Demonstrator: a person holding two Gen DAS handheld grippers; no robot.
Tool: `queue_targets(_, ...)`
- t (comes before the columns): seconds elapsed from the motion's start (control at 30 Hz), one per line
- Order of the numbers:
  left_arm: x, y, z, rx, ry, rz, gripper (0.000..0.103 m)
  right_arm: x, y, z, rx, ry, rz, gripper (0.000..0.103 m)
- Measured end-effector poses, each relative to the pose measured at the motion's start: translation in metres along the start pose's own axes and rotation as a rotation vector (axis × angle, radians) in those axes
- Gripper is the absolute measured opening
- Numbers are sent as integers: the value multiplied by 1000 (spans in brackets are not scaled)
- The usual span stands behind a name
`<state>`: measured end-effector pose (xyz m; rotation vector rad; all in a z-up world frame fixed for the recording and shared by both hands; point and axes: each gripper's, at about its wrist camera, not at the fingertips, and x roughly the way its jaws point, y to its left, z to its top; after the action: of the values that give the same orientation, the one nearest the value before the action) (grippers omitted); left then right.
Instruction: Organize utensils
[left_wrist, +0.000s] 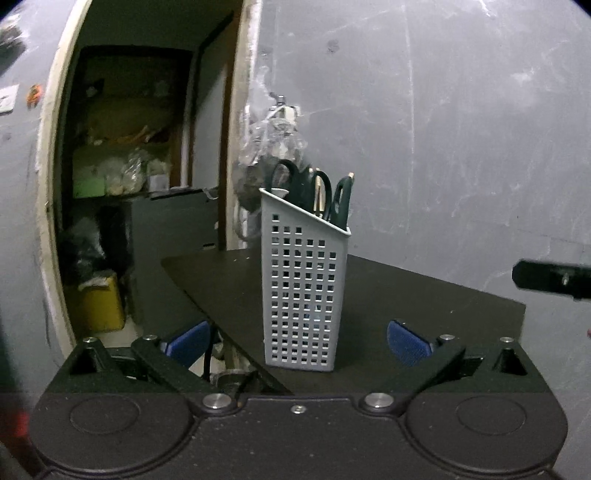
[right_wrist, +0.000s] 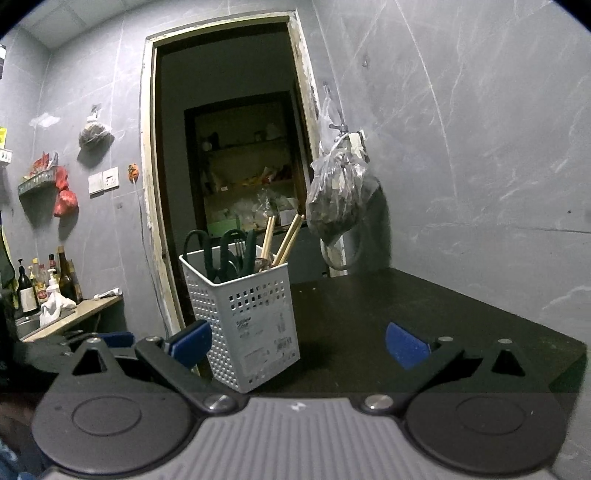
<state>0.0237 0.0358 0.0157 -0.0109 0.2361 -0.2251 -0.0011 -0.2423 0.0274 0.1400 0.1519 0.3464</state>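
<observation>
A grey perforated utensil caddy stands upright on the dark surface, close to its near edge and toward its left corner, well apart from the wall-side edge. Inside it stand scissors with dark green handles and wooden chopsticks that lean out over the rim; a printed label shows on one wall in the right wrist view. The left claw has its blue pads spread wide apart, empty, with the caddy in front of the gap and neither pad touching it. The right claw is likewise spread wide and holds nothing; the caddy stands just beyond its left pad. Behind the surface is a grey tiled wall with a hanging plastic bag, and beside it an open doorway into a cluttered storeroom.
</observation>
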Motion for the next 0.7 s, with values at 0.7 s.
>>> queue_targets(0.7,-96,-5,-2,-99,4,175,102,-59,35,-4,-97,-9,-15,103)
